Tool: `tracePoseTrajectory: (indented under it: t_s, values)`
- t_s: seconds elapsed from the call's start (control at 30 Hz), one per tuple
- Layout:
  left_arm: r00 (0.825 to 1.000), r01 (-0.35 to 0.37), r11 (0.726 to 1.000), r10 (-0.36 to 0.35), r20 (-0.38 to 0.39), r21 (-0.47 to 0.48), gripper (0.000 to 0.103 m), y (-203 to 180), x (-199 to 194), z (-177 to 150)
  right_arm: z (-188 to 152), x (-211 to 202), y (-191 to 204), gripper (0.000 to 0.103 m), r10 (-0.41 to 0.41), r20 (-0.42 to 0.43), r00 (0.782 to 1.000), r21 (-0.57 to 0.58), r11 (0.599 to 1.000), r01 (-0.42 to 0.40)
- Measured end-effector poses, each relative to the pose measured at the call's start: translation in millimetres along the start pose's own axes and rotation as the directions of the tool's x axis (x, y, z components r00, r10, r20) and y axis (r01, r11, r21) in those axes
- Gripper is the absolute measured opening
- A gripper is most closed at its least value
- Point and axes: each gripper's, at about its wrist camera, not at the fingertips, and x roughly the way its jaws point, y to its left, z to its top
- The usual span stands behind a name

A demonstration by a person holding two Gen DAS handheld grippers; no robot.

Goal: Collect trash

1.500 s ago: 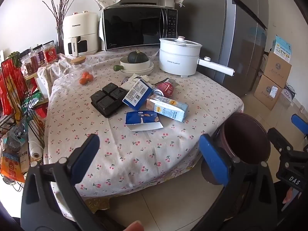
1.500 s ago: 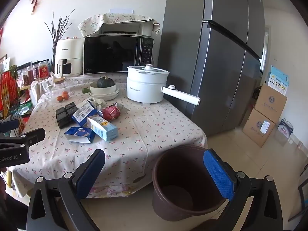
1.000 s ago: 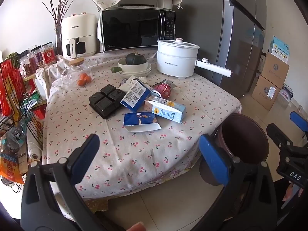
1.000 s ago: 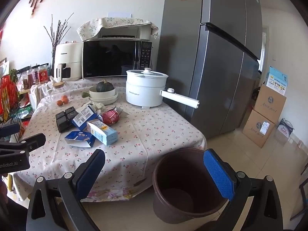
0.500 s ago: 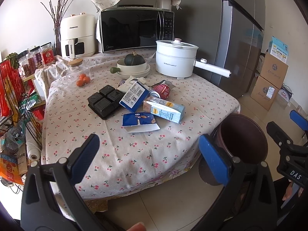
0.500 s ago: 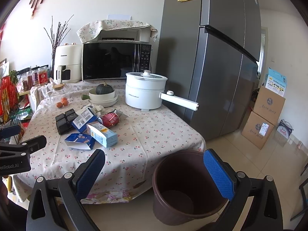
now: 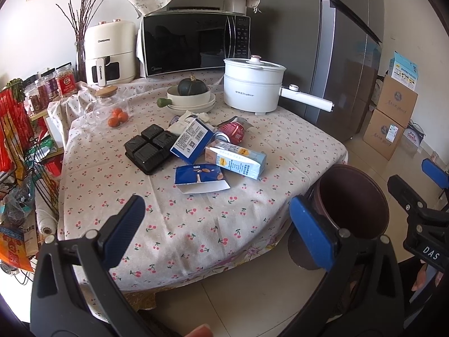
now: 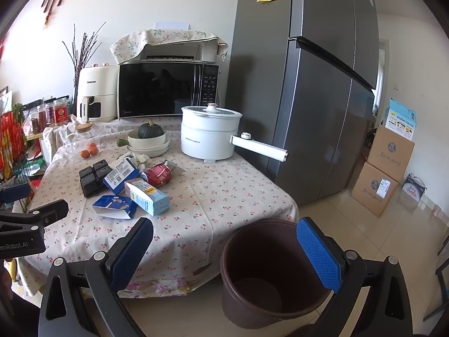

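Trash lies in a cluster mid-table: a flattened blue wrapper box (image 7: 199, 179) (image 8: 115, 206), a light blue milk carton (image 7: 235, 163) (image 8: 147, 195), a blue-and-white carton (image 7: 192, 138) (image 8: 120, 176), a crushed red can (image 7: 231, 132) (image 8: 157, 176), crumpled paper (image 7: 187, 118) and a black plastic tray (image 7: 150, 147) (image 8: 92, 177). A brown bin (image 7: 353, 202) (image 8: 269, 266) stands on the floor at the table's right corner. My left gripper (image 7: 216, 230) is open, before the table's front edge. My right gripper (image 8: 224, 252) is open, above the bin.
The cherry-print table (image 7: 196, 224) also holds a white electric pot (image 7: 254, 88), a bowl with a squash (image 7: 192, 95), a glass jar with oranges (image 7: 108, 109), a microwave (image 7: 193, 42) and an air fryer (image 7: 109, 52). A fridge (image 8: 308, 84) stands right, cardboard boxes (image 8: 384, 168) beyond, and a wire rack (image 7: 16, 146) left.
Both grippers have drawn back and risen slightly, so the table looks a little farther off. Both stay open and empty. The trash has not moved.
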Motion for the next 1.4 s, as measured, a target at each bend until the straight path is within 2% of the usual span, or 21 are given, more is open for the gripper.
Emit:
tracePoseTrajectory:
  t_s: [0.53, 1.4]
  values:
    - [1.000, 0.013, 1.000, -0.013, -0.016, 0.010, 0.103, -3.2, 5.4, -1.3, -0.8, 2.3, -3.6, 0.103, -0.041, -0.010, 0.999, 0.011, 0.999, 0.041]
    - [1.000, -0.006, 0.999, 0.007, -0.030, 0.035, 0.103, -18.6, 18.2, 2.6, -4.1, 8.4, -18.8, 0.103, -0.102, -0.038, 0.994, 0.037, 0.994, 0.103]
